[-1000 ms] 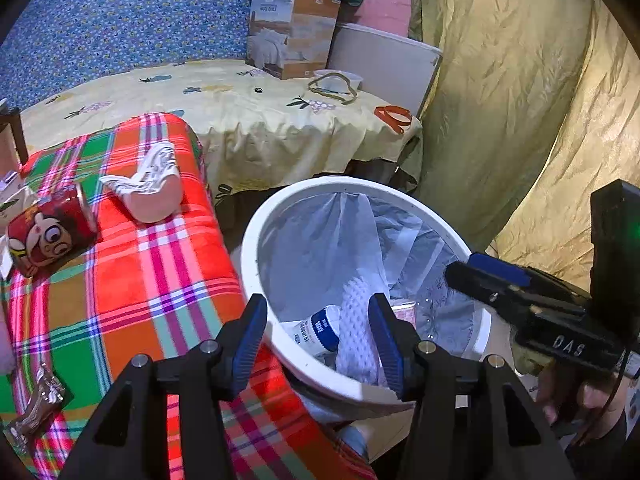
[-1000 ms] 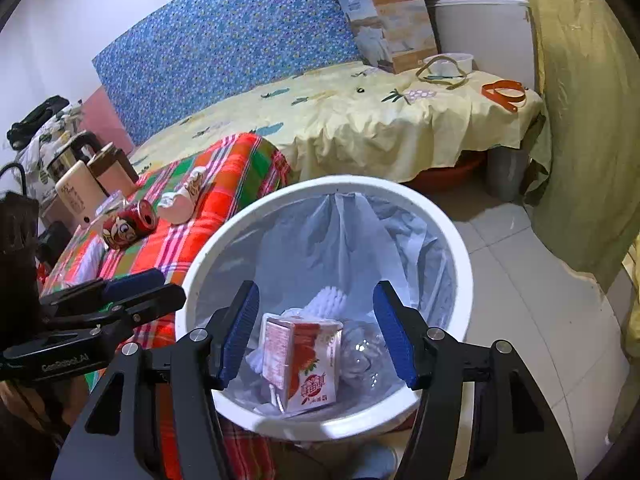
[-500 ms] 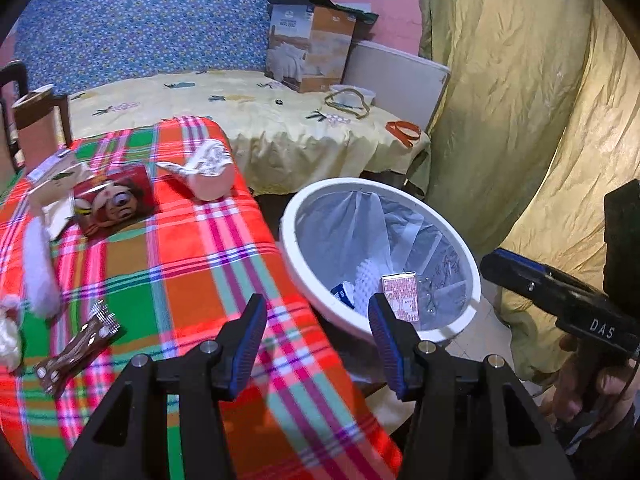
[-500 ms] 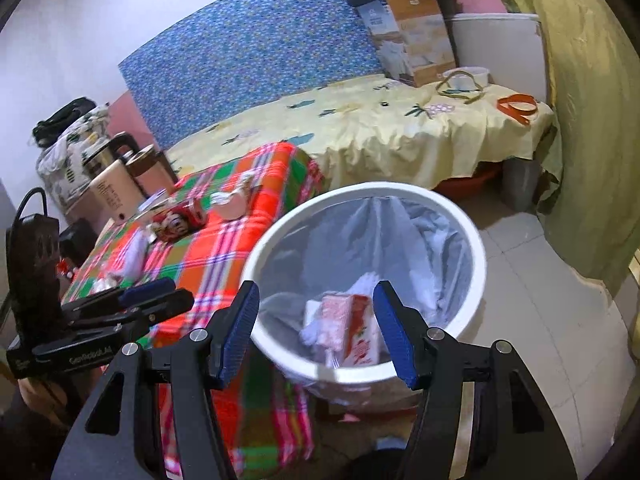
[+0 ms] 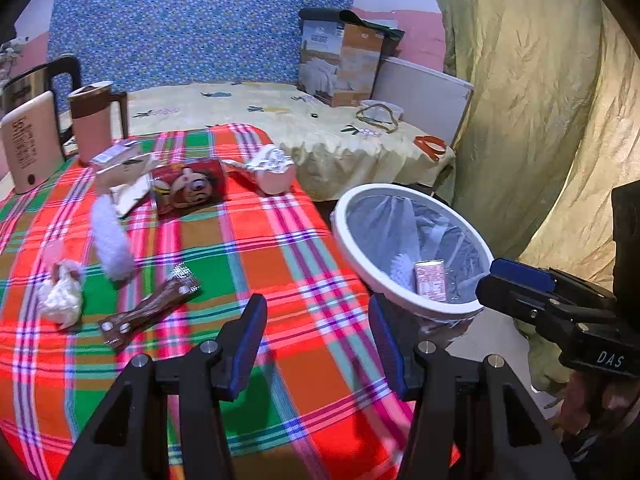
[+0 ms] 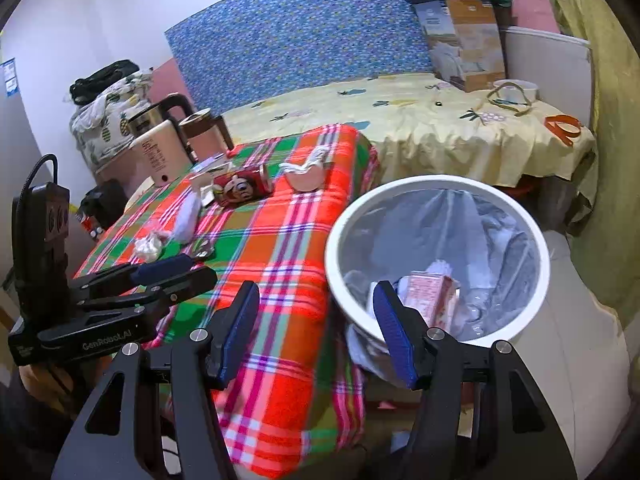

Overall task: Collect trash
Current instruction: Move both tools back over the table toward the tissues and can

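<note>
A white bin (image 5: 400, 288) with a grey liner stands on the floor by the table's right edge (image 6: 432, 180). A pink drink carton (image 5: 430, 282) lies in it (image 6: 428, 294). On the plaid cloth lie a red cartoon can (image 5: 188, 190), a brown wrapper (image 5: 148, 310), a crumpled tissue (image 5: 60, 296), a white fluffy piece (image 5: 110, 240) and a crushed white cup (image 5: 270, 170). My left gripper (image 5: 316, 320) hovers open and empty over the cloth, right of the wrapper. My right gripper (image 6: 316, 300) is open and empty above the gap between cloth and bin.
A beige kettle (image 5: 28, 140), a steel kettle (image 6: 156, 118) and a brown-lidded jug (image 5: 92, 120) stand at the table's far left. Behind is a bed with a yellow sheet (image 5: 248, 112) and a cardboard box (image 5: 340, 64). A yellow-green curtain (image 5: 540, 120) hangs at the right.
Both grippers have drawn back from over the bin and swung left toward the table. The bin now sits to the right and more of the cloth's trash shows.
</note>
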{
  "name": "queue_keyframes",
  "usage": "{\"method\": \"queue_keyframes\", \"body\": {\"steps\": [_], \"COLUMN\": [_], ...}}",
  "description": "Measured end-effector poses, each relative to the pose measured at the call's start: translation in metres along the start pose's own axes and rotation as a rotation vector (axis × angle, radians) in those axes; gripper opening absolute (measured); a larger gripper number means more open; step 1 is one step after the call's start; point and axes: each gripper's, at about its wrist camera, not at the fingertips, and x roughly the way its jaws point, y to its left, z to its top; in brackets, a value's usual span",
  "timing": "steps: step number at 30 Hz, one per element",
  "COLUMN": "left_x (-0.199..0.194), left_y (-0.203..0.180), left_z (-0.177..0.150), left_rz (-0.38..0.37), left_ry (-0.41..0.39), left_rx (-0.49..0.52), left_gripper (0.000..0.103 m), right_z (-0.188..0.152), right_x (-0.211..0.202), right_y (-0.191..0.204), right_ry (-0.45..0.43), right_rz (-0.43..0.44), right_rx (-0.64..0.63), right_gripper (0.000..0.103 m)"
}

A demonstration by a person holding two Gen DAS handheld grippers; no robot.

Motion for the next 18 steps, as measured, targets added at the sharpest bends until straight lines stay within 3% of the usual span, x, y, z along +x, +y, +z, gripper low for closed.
{"method": "queue_keyframes", "body": {"steps": [10, 18], "left_x": [-0.019, -0.031], "left_y": [0.045, 0.081], "left_z": [-0.012, -0.014], "left_rz": [0.1, 0.182], "left_ry": [-0.013, -0.037], "left_rx": [-0.077, -0.139], "left_gripper": [0.055, 0.055], "right_z": [-0.002, 0.002], "right_x": [0.011, 0.022], "right_y": [0.028, 0.047], "right_ry": [0.025, 0.045], "right_rz": [0.056, 0.079], "right_rx": [-0.032, -0.06], "right_gripper": [0.053, 0.052]}}
